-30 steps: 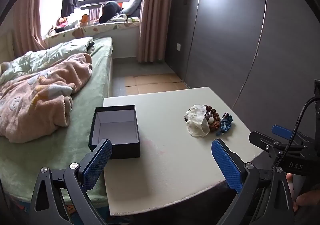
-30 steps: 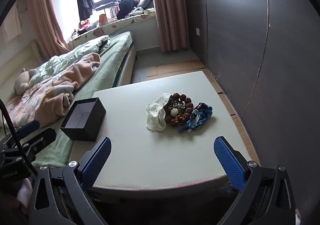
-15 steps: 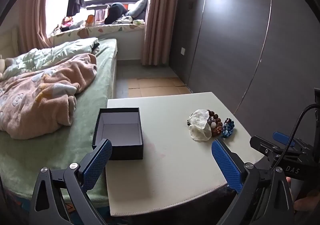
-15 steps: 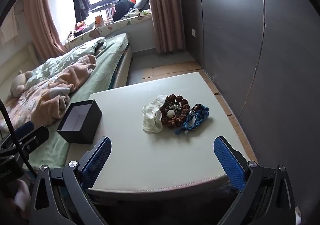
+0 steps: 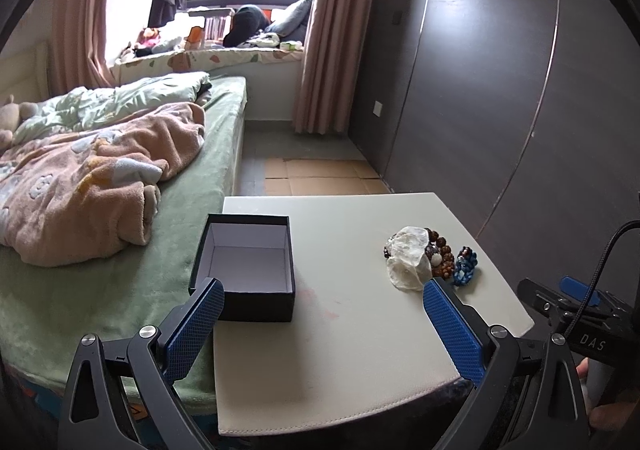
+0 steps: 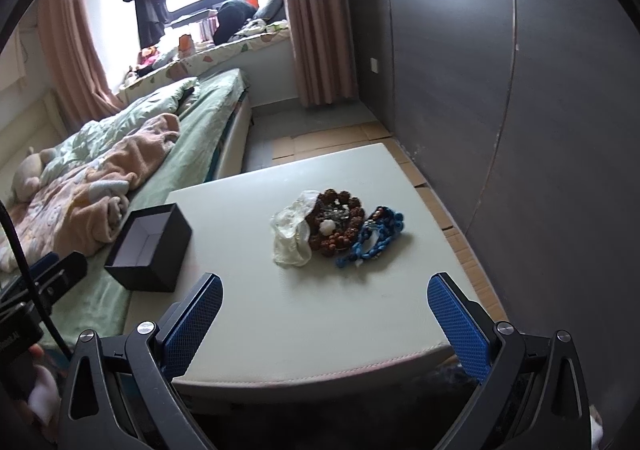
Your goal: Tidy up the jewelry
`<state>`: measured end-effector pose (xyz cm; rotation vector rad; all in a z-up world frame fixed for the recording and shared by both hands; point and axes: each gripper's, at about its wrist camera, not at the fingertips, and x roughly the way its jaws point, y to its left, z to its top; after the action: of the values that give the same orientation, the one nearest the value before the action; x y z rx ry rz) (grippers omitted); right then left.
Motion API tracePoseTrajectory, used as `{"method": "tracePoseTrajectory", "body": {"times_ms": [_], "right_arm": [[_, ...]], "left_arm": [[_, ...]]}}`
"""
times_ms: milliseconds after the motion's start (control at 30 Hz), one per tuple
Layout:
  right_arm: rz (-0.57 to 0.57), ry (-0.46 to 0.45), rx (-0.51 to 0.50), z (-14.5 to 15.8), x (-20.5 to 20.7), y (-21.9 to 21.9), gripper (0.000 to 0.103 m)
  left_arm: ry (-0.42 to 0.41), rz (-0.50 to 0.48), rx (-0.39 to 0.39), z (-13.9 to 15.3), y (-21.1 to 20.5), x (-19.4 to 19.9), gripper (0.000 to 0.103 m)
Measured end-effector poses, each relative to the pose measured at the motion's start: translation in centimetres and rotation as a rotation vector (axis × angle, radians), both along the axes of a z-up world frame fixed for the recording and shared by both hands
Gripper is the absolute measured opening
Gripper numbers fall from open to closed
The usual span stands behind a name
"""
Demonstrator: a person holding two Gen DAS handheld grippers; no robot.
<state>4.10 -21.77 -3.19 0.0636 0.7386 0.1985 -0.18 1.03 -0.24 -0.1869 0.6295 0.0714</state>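
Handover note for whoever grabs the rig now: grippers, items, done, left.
Left gripper: open, empty, short of the black box.
Right gripper: open, empty, facing the jewelry pile.
Box: lidless, empty, at the table edge beside the bed.
Pile: white pouch, brown bead bracelets, blue bead strand, touching one another.
Done: nothing boxed.
Left: move every piece into the box.

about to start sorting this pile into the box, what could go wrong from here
The brown bead bracelet, blue beaded piece and translucent pouch lie touching in one heap, so a pinch by the open right gripper may lift or drag more than one. The black box sits at the table's edge by the bed, so a nudge from the open left gripper could push it off.
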Motion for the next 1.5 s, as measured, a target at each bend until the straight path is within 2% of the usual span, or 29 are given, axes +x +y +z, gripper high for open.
{"method": "tracePoseTrajectory", "body": {"times_ms": [800,1500], "right_arm": [[-0.019,-0.002,-0.012,0.0,0.0,0.0,0.103],[-0.033,0.026,-0.023,-0.8,0.4,0.1,0.103]], "left_arm": [[0.007,0.020,-0.010,-0.9,-0.5,1.0,0.100],[0.027,-0.013,-0.023,-1.6,-1.1,1.4,0.100]]}}
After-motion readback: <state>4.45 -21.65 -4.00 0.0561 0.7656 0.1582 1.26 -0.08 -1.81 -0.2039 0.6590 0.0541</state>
